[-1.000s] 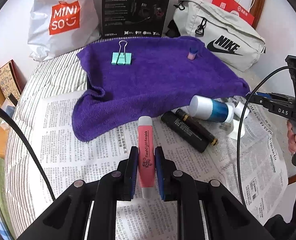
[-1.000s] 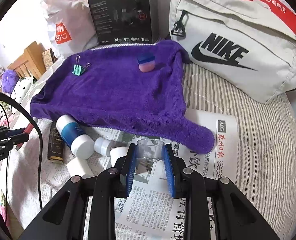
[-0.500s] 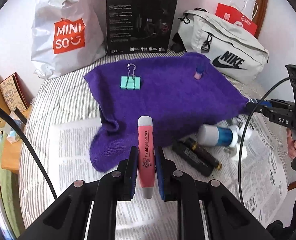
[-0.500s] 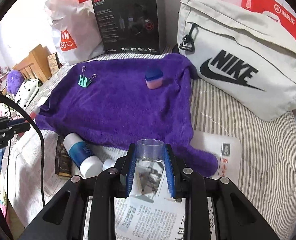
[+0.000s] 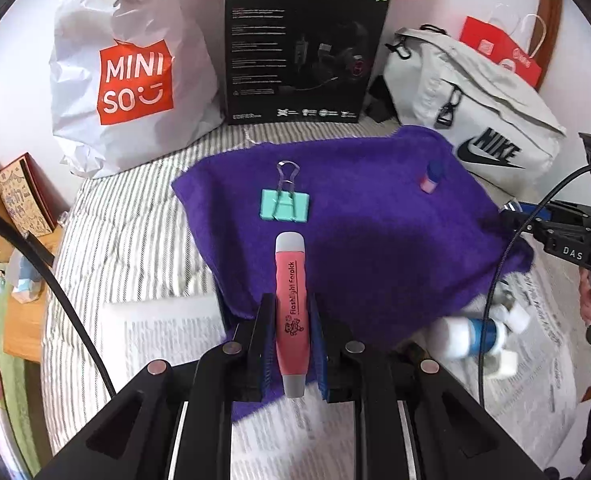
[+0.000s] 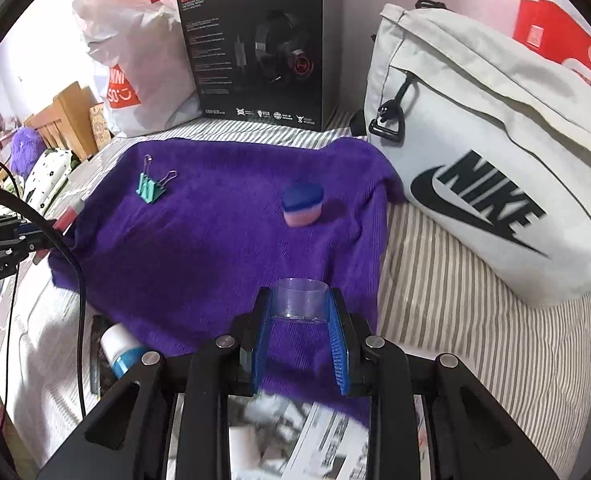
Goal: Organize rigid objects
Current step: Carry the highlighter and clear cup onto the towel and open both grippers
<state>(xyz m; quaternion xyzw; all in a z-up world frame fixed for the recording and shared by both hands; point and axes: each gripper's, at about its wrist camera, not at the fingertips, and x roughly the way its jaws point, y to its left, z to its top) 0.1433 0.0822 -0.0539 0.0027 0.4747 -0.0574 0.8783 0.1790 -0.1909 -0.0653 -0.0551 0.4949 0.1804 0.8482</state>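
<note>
While the left tongs clamp the pink pen lengthwise, pointing forward, the right tongs grip an upright clear cup.

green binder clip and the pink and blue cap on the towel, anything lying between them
Nothing. In both wrist views only bare purple towel stretches between the green binder clip and the pink and blue cap.

A striped bed stands against a white wall, beside wooden furniture.
</note>
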